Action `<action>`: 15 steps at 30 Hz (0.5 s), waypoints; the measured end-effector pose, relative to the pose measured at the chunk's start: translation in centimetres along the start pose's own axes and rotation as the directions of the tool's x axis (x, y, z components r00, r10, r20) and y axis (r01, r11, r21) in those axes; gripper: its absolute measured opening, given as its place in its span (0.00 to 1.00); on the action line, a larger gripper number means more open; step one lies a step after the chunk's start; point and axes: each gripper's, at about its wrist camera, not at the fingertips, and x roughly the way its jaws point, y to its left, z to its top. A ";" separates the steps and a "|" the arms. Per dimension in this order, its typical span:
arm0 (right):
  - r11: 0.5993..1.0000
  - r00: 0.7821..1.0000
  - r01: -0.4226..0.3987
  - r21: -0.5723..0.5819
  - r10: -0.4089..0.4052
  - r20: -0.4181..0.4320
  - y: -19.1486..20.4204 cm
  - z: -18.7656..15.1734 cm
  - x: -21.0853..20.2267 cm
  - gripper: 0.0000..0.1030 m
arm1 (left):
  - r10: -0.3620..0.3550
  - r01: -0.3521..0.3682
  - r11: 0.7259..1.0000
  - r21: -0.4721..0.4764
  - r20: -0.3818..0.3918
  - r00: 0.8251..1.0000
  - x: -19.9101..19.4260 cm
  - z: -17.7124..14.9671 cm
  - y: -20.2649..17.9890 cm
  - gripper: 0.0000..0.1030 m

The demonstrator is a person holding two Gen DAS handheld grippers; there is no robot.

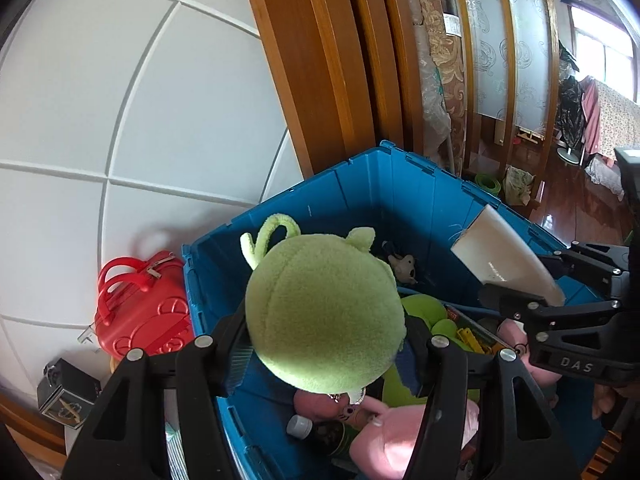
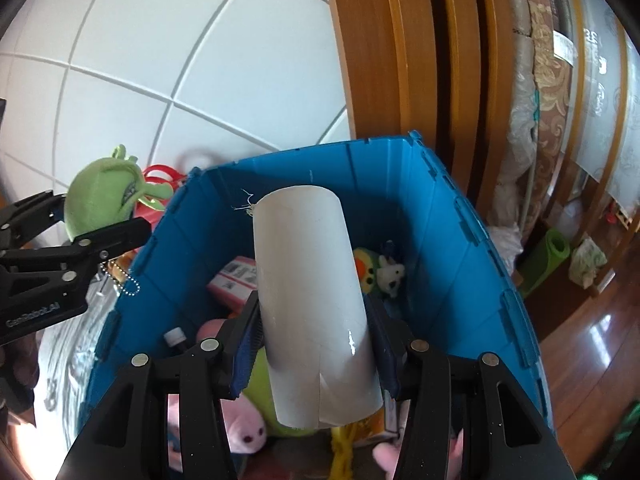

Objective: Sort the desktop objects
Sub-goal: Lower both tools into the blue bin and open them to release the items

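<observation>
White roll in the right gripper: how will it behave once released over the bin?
The white roll looks like curled glossy sheet with a seam, so probably light and crushable. The right gripper pinches its sides; the sheen suggests slipperiness. Cylindrical, likely rolls onto the plush toys in the blue bin.

Ahead of me a white panelled wall (image 1: pixel 140 100) meets a wooden door frame (image 1: pixel 320 60). A rolled green mat (image 2: pixel 548 258) lies on the glossy wood floor (image 2: pixel 592 344).

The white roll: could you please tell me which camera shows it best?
The right wrist view: the white roll fills the centre, clamped in the right gripper above the blue bin. The left wrist view shows only part of it at the right edge.
</observation>
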 end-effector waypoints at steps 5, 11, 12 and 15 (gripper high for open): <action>1.000 1.000 0.011 0.002 -0.011 -0.004 -0.9 0.7 1.5 0.47 | 0.002 -0.002 1.000 -0.008 0.001 1.000 1.2 0.9 0.0 0.57; 1.000 1.000 0.018 0.009 -0.018 -0.001 -1.8 1.5 2.5 0.48 | -0.031 0.031 0.999 -0.022 -0.003 1.000 2.3 1.7 0.3 0.63; 1.000 1.000 0.028 0.009 -0.028 0.000 -1.9 1.6 2.7 0.51 | -0.028 0.028 0.999 -0.014 -0.004 1.000 2.4 1.8 0.2 0.65; 0.998 0.998 0.056 0.020 -0.056 0.016 -2.3 1.8 2.7 0.99 | -0.013 0.013 1.000 -0.013 -0.013 1.000 2.6 1.8 0.0 0.76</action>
